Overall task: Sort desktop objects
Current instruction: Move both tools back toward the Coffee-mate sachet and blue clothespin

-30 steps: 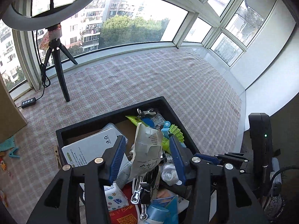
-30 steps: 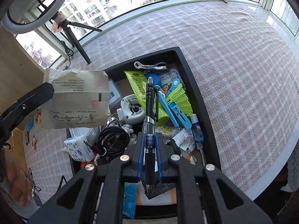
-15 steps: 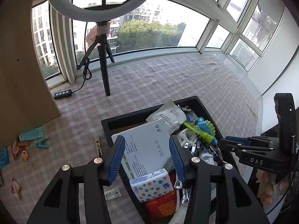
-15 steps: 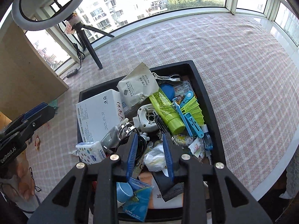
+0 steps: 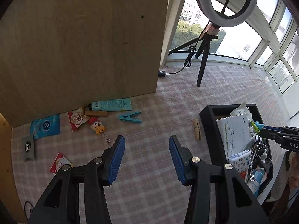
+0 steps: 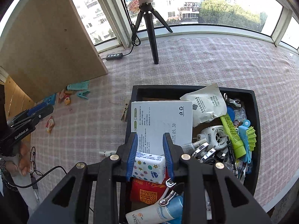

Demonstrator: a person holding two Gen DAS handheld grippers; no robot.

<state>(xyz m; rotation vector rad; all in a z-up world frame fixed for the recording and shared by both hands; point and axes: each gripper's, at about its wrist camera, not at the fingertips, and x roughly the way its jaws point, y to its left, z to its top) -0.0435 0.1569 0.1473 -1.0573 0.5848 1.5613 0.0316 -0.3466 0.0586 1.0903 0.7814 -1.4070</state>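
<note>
Between picks: my left gripper (image 5: 146, 158) hangs released over the worktop (image 5: 158, 108). My right gripper (image 6: 150, 155) straddles the tissue pack (image 6: 149, 167) in the tray (image 6: 255, 130), unclenched; next, squeeze.

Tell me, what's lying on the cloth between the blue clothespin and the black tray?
A wooden clothespin lies there, close beside the black tray; the rest toward the blue clothespin is bare checked cloth. The left wrist view shows it.

Checked table (image 5: 149, 100), scattered with small items.
Your black tray (image 5: 209, 130) sits at 3 o'clock; blue clip (image 5: 129, 117) and teal tube (image 5: 112, 105) at 11.
</note>
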